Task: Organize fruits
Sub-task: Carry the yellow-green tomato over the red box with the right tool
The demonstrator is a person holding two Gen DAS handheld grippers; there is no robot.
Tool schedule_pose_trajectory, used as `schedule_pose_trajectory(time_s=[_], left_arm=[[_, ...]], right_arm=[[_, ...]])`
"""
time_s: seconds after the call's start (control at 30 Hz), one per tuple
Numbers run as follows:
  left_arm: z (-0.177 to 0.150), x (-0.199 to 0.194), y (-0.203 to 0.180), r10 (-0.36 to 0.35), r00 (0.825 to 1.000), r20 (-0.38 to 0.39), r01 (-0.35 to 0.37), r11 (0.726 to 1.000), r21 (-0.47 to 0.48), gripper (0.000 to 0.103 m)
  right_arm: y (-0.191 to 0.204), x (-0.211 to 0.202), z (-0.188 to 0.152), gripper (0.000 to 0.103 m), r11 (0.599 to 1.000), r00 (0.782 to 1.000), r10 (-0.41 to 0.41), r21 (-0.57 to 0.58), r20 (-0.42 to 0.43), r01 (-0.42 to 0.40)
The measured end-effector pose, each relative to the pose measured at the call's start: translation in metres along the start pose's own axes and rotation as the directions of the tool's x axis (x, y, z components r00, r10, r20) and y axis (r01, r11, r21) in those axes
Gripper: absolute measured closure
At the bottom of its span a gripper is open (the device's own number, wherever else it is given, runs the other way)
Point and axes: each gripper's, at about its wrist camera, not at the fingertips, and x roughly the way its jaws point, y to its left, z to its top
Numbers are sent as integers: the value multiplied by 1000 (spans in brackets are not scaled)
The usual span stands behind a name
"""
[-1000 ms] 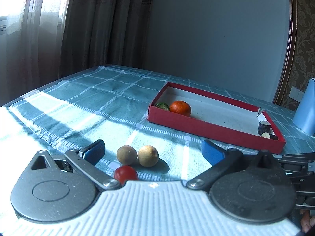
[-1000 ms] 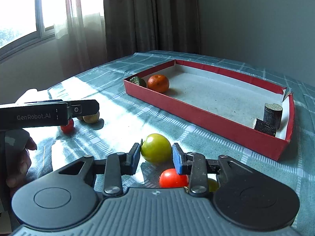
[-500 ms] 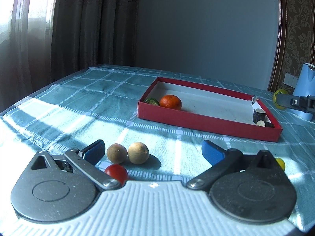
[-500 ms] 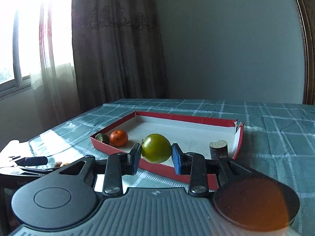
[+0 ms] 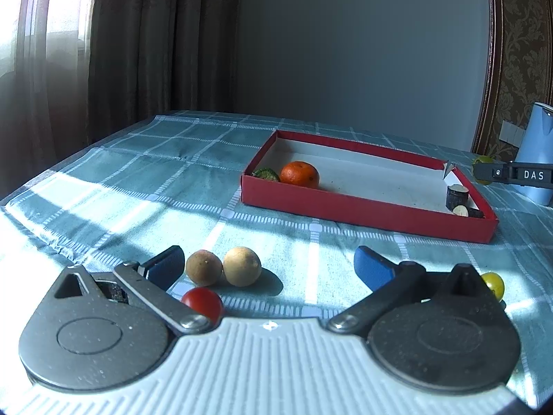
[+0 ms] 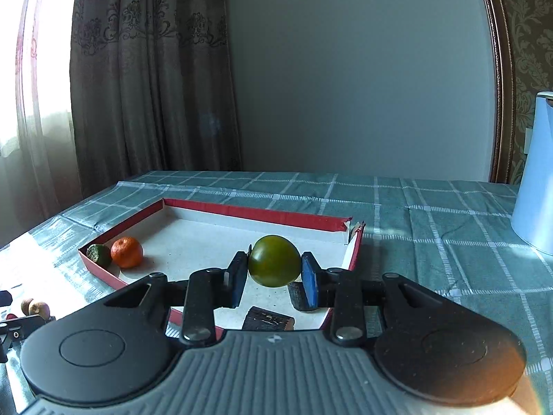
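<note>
smooth round green tomato (image 6: 274, 261), cardboard box (image 6: 255, 213)

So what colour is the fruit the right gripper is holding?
Green, an olive-yellow shade; the fruit shows best in the right wrist view.

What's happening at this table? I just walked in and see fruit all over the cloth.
A person is sorting fruit into a red box with two handheld grippers. The right gripper is shut on a green tomato, held over the box, which already contains an orange and a small green fruit. The left gripper is open above two brown fruits and a red tomato on the tablecloth.
</note>
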Motion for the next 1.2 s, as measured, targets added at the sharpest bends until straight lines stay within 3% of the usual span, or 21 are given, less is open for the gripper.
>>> schedule_pose_trajectory(time_s=[0.3,0.5,0.8,1.2], left_arm=[[0,4,-1,38,999,-25,-38,999,2,0],[0,3,1,38,999,-22,-39,999,-11,0],[0,4,0,40,999,-26,-40,999,-9,0],[0,10,-5,73,996,-48,-72,997,29,0]], right_arm=[[6,7,17,70,1000,1000,-1,-19,8,1],[-8,8,15,70,998,999,5,61,36,-7],[-40,-27,36,70,990,985,-40,143,169,16],[-3,16,9,70,1000,1000,25,0,-14,-25]])
